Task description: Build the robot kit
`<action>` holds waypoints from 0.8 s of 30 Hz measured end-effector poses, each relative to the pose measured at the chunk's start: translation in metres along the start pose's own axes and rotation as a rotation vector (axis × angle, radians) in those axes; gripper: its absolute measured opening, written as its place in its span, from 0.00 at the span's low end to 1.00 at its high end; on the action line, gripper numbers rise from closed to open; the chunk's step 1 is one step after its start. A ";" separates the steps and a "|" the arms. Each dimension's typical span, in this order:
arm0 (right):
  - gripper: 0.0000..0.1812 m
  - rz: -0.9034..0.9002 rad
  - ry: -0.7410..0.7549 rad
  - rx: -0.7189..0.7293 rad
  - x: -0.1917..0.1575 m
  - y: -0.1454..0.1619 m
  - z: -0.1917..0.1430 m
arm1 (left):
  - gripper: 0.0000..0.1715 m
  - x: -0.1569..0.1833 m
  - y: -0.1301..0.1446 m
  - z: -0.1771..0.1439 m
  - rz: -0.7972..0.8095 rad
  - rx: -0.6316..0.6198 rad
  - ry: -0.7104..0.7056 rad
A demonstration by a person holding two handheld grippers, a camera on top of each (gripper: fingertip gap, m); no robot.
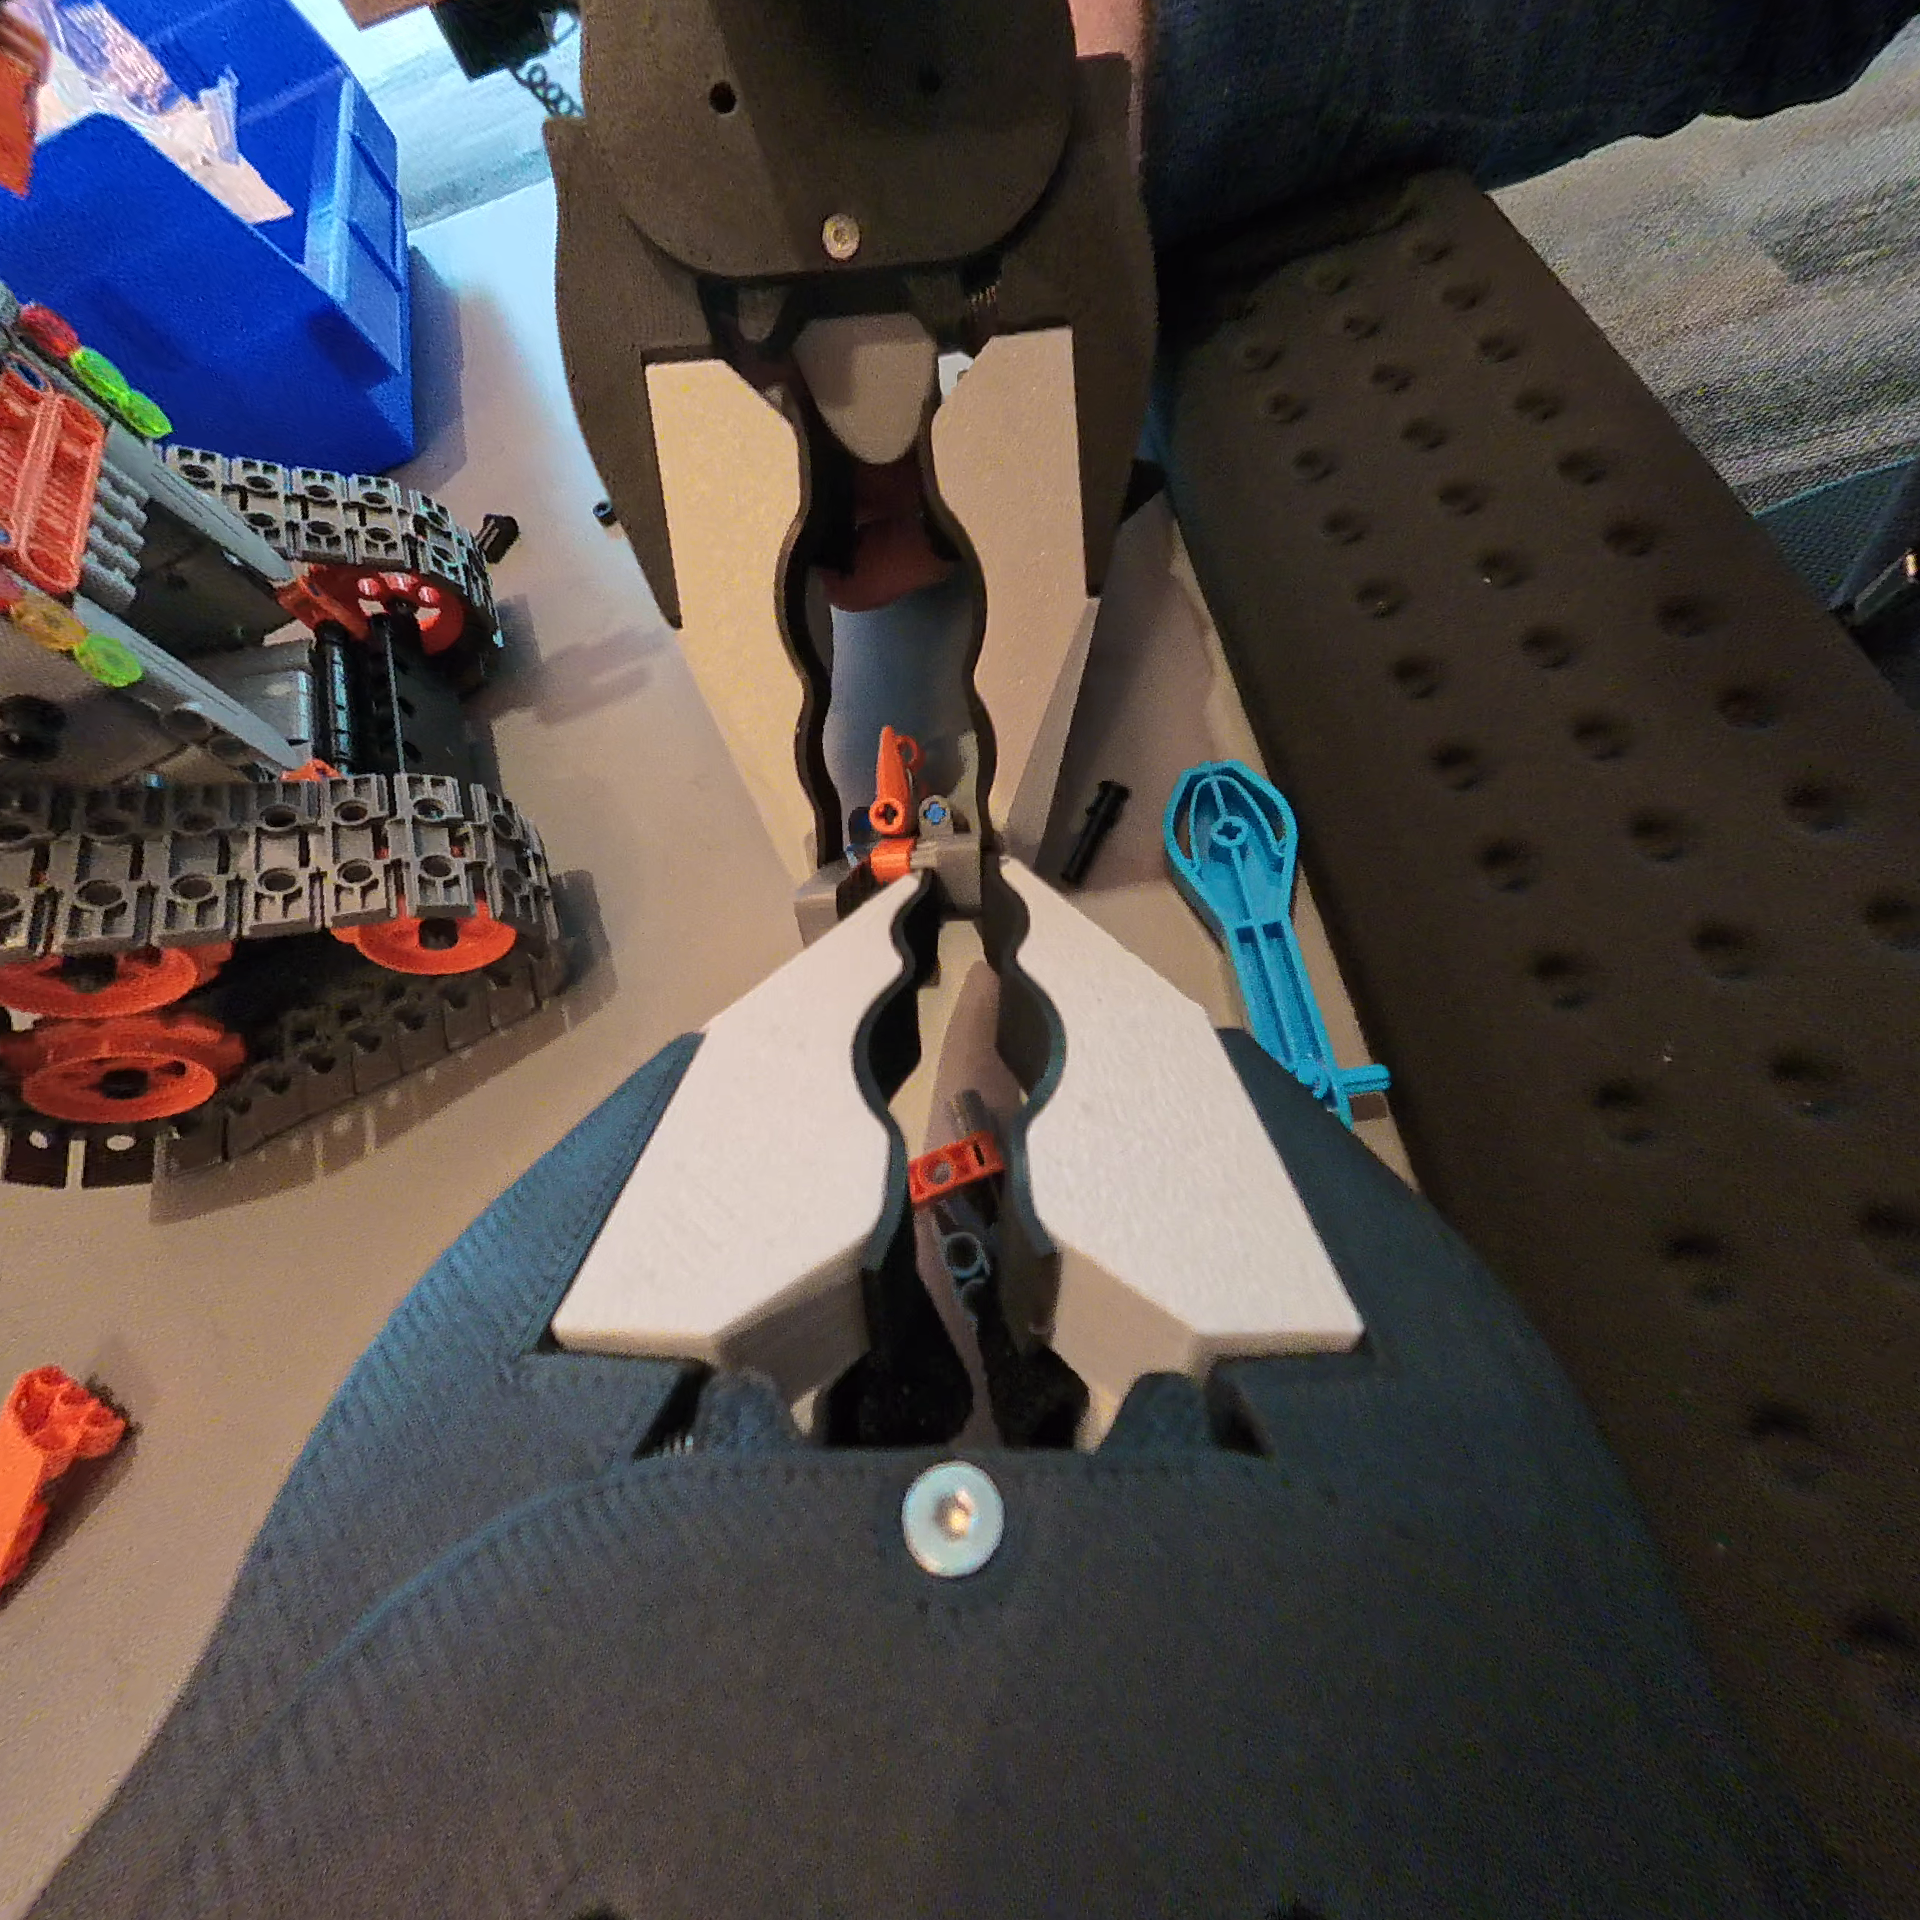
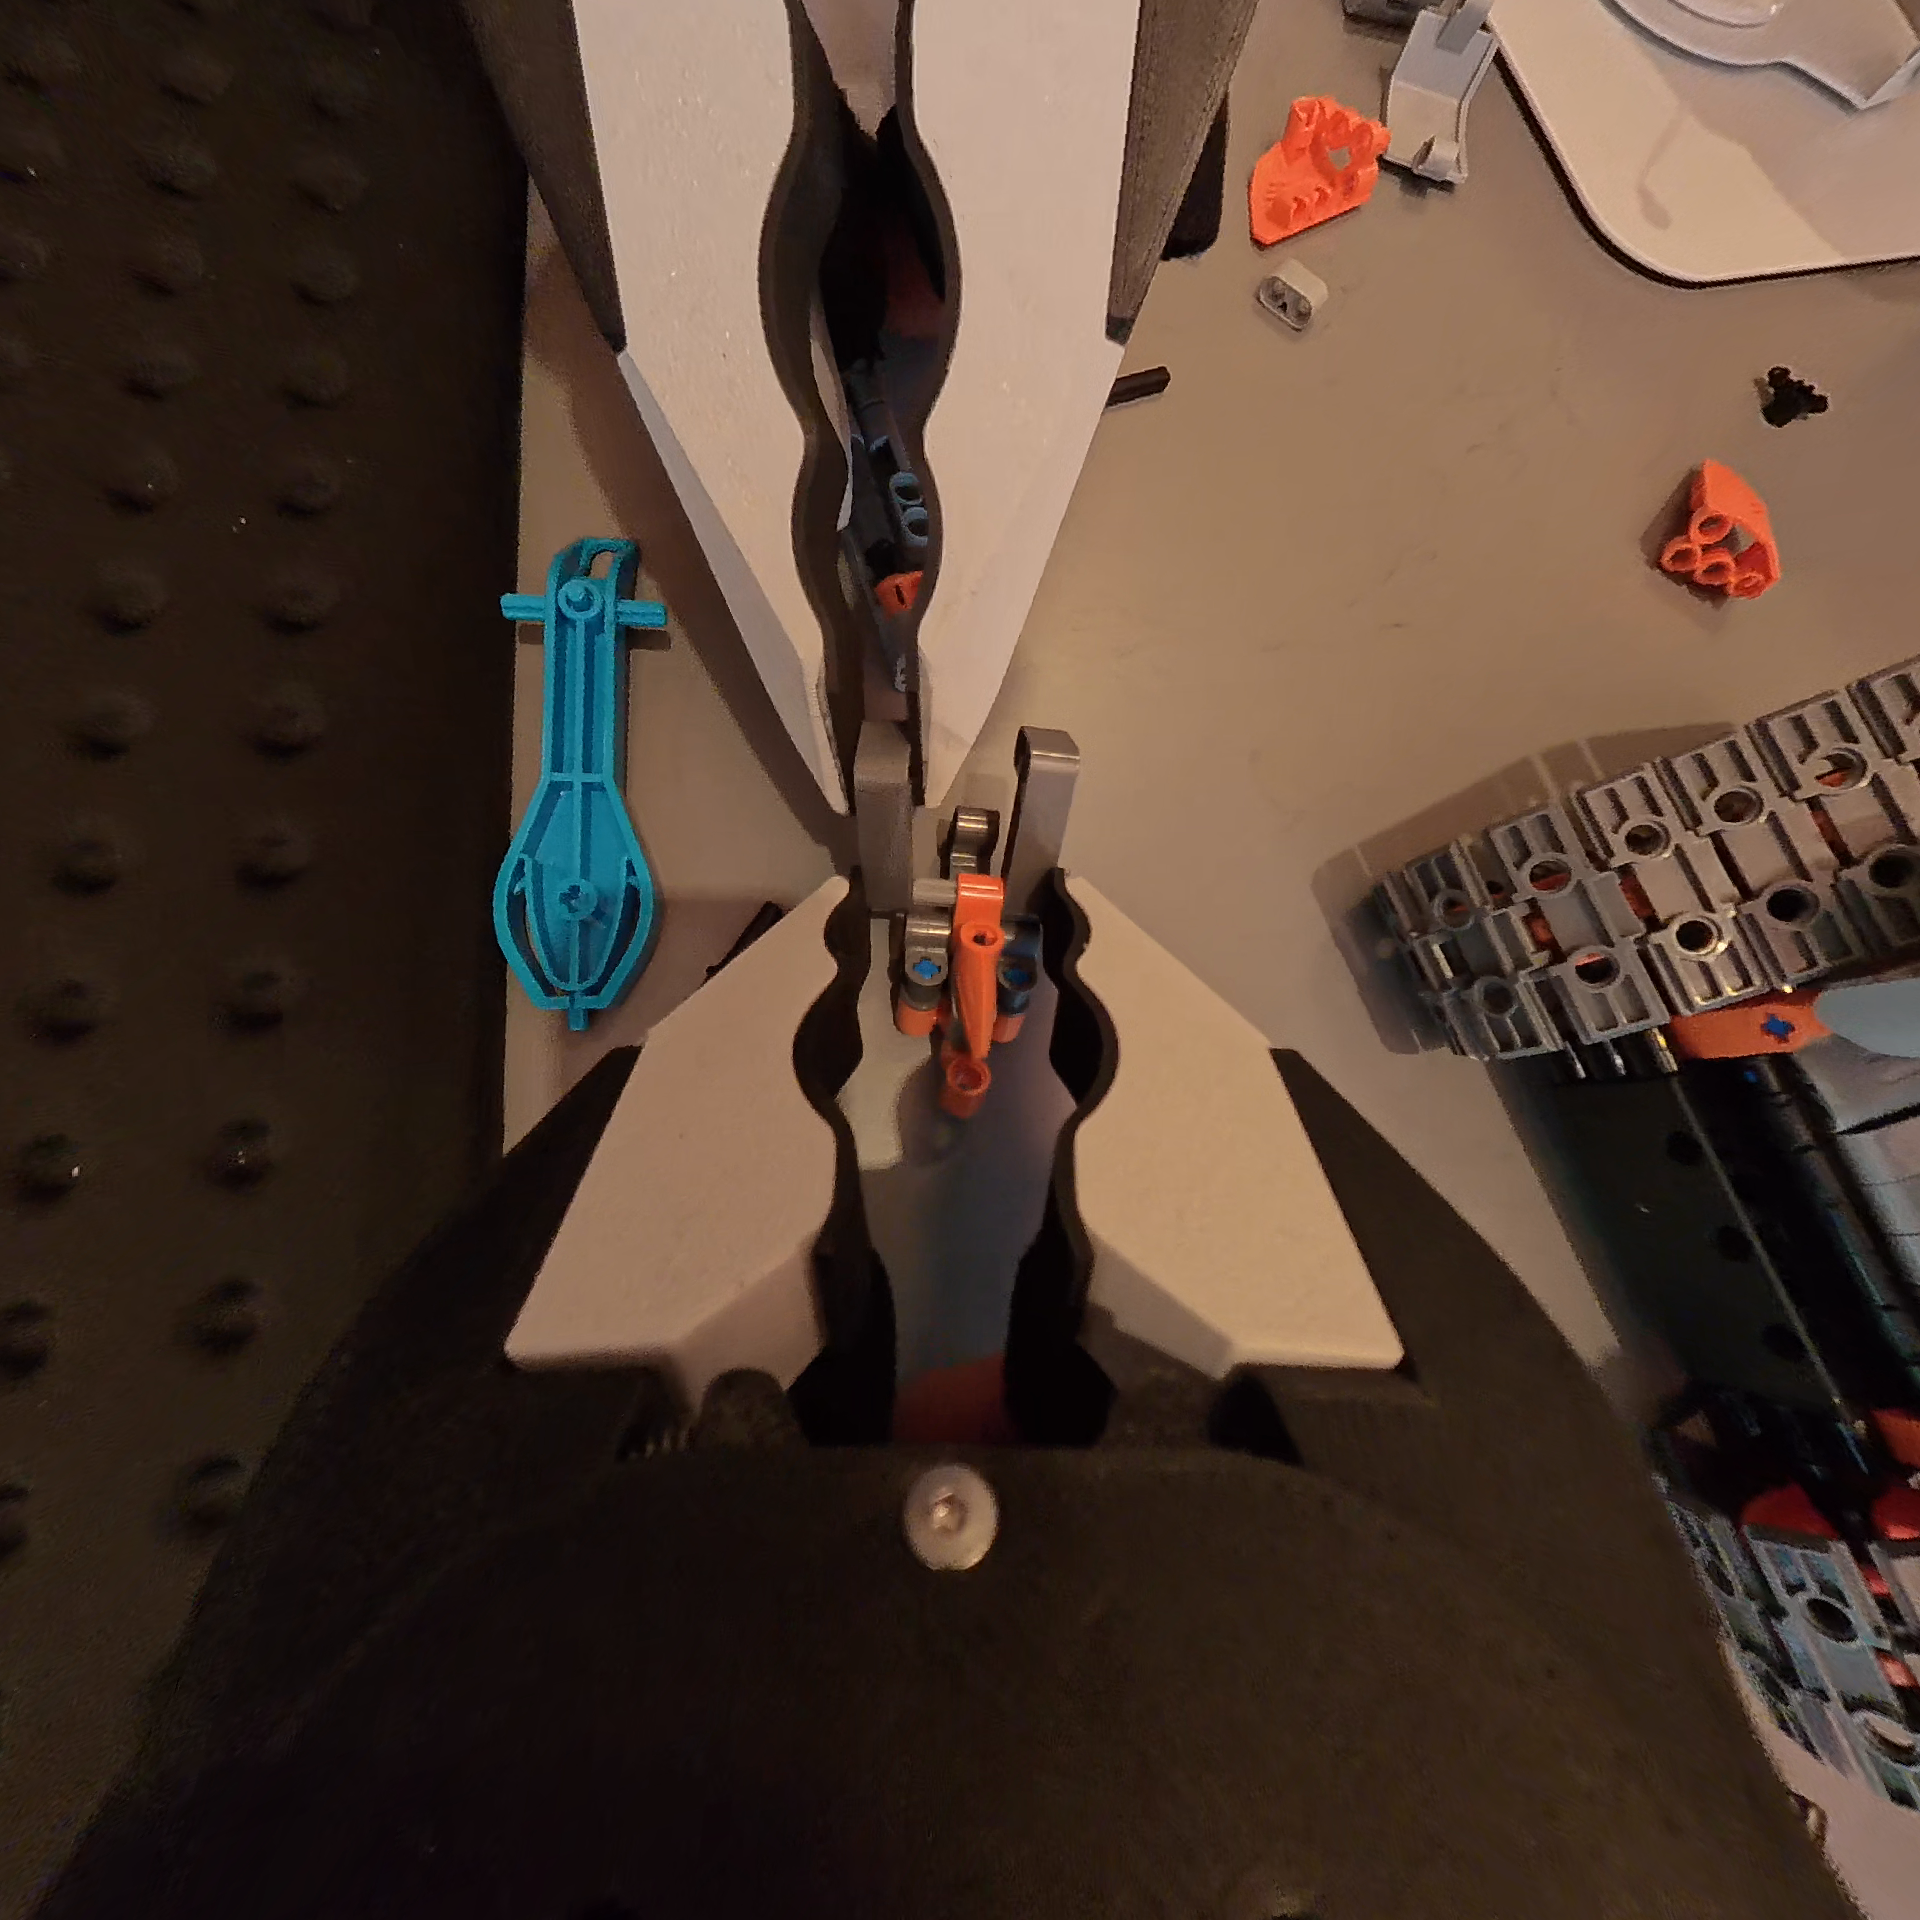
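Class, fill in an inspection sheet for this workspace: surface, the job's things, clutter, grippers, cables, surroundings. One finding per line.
Surface: pale grey table, mostly bare between the parts.
Job's things: small grey and orange brick assembly held between both grippers; tracked brick vehicle with orange wheels beside them.
Clutter: blue plastic tool at the table edge; loose orange pieces; small black pin; small grey connector.
Grippers: left gripper and right gripper meet tip to tip, each closed on the assembly.
Cables: dark coiled cable, far off.
Surroundings: blue bin; black dimpled mat; white tray.
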State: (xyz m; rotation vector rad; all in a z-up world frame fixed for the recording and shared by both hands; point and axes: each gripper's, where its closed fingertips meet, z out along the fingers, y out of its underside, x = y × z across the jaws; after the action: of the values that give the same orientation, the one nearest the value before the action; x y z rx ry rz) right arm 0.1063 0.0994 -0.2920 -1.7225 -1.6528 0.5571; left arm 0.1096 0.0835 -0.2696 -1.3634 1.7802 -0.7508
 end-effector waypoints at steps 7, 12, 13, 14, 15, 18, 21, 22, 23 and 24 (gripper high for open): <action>0.17 0.000 0.007 -0.005 0.000 0.000 0.000 | 0.05 -0.001 0.001 -0.001 -0.002 -0.030 -0.029; 0.17 0.005 0.005 -0.004 -0.001 0.000 0.000 | 0.04 0.001 0.004 0.004 0.023 -0.076 -0.046; 0.17 0.005 0.008 -0.003 0.000 0.000 0.001 | 0.04 0.001 0.005 0.004 0.010 -0.076 -0.042; 0.17 0.006 0.010 -0.002 0.000 0.000 0.001 | 0.03 0.001 0.005 0.004 -0.008 -0.068 -0.037; 0.18 0.005 0.011 0.001 0.000 -0.001 0.001 | 0.03 0.001 0.005 0.003 -0.011 -0.061 -0.036; 0.18 0.002 0.010 0.005 0.000 -0.001 0.001 | 0.03 0.002 0.006 0.002 -0.014 -0.051 -0.023; 0.18 0.004 0.006 0.008 -0.001 -0.001 0.001 | 0.03 0.002 0.005 0.002 -0.009 -0.040 -0.017; 0.18 0.005 0.003 0.010 -0.002 -0.001 0.001 | 0.03 0.003 0.005 0.002 -0.006 -0.037 -0.013; 0.18 0.003 0.000 0.011 -0.002 -0.001 0.001 | 0.03 0.004 0.005 0.001 -0.004 -0.033 -0.007; 0.18 0.001 0.000 0.011 -0.003 -0.001 0.001 | 0.03 0.004 0.005 0.001 0.003 -0.032 -0.007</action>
State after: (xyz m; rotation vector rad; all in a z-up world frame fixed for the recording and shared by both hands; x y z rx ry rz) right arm 0.1045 0.0969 -0.2920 -1.7162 -1.6460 0.5654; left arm 0.1075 0.0809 -0.2751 -1.3822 1.7954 -0.7174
